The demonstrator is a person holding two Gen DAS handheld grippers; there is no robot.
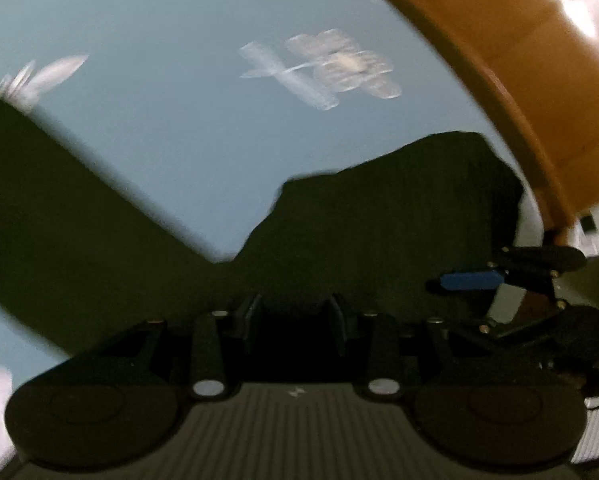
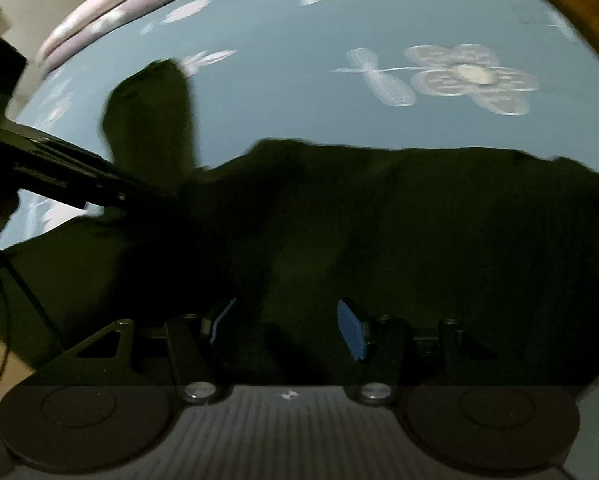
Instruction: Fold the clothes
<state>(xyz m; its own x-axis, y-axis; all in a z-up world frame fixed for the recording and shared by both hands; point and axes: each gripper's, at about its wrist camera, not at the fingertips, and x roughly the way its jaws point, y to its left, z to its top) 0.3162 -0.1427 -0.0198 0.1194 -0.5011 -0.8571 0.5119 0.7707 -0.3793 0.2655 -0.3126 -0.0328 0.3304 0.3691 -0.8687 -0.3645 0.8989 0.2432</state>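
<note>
**Right wrist view: dark garment under both grippers on the flowered bed**

Right wrist view showed the right gripper (image 2: 287, 326) with its blue pads (image 2: 353, 330) standing apart, dark cloth below and between them; whether the pads pressed it could not be told. The left wrist view showed the left gripper (image 1: 295, 314) with its jaws closer together over the same dark garment (image 1: 339, 240); a grip could not be confirmed there either.

Only the right view showed the left gripper's black linkage entering from the left edge, and a narrow part of the garment running up toward the far edge of the bed. Only the left view showed the wooden bed frame (image 1: 539, 80) curving along the right side.

Both grippers pointed steeply down. The garment lay across the near part of the blue flowered sheet (image 2: 279, 60), its long axis running left to right.
</note>
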